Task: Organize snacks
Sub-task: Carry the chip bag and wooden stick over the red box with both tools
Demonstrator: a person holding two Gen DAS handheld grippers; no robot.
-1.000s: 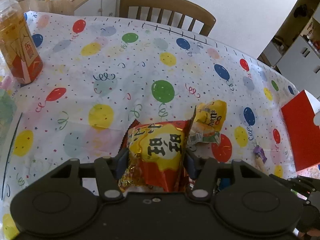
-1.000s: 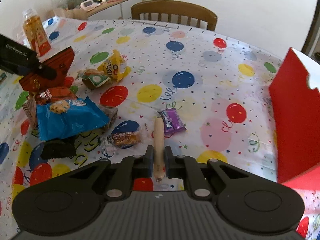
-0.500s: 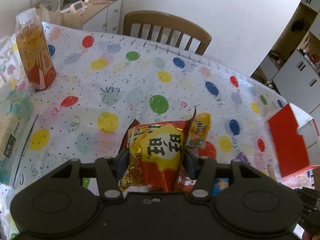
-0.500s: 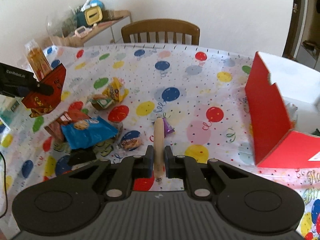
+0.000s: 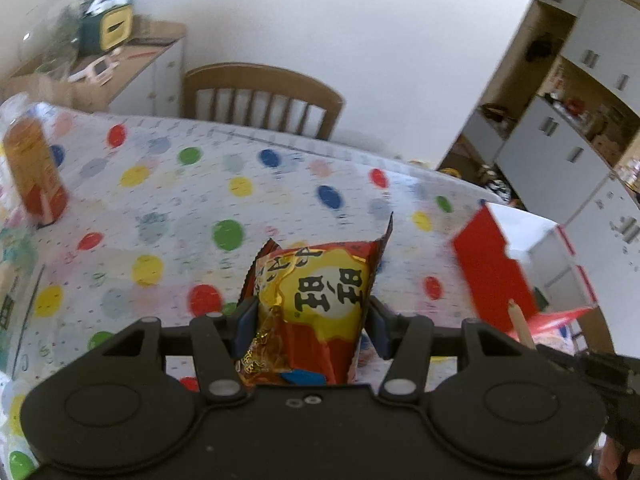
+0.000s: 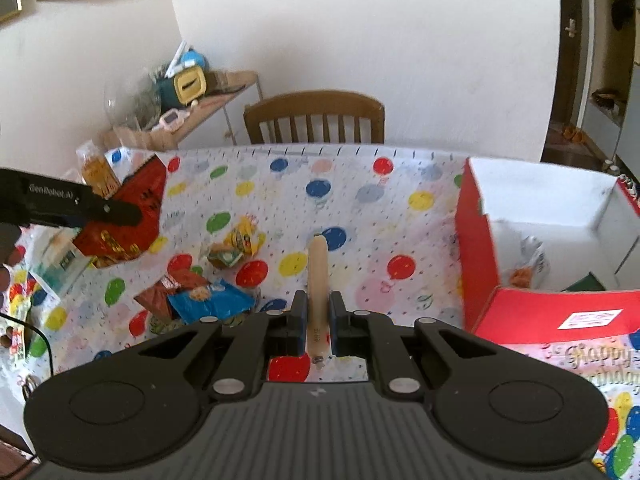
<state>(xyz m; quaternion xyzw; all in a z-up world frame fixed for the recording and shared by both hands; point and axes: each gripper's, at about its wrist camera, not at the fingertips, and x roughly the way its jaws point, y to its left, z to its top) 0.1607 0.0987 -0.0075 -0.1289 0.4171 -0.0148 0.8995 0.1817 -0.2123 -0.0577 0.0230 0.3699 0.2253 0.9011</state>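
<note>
My left gripper (image 5: 310, 320) is shut on a red and yellow snack bag (image 5: 316, 300) and holds it high above the table; the bag (image 6: 128, 220) also shows at the left of the right wrist view. My right gripper (image 6: 318, 320) is shut on a tan sausage stick (image 6: 317, 276), also lifted; the stick's tip (image 5: 520, 322) shows in the left wrist view. A red open box (image 6: 476, 248) with white inside stands at the right and holds a few snacks (image 6: 528, 268). It also shows in the left wrist view (image 5: 492, 268).
Loose snacks lie on the balloon tablecloth (image 6: 360, 216): a blue cookie pack (image 6: 208, 300), a brown pack (image 6: 168, 292), a yellow bag (image 6: 236, 244). An orange drink bottle (image 5: 34, 168) stands far left. A wooden chair (image 6: 316, 116) is behind the table.
Both grippers have risen well above the table with their snacks. The views have swung toward the red box, which now shows its open inside.
</note>
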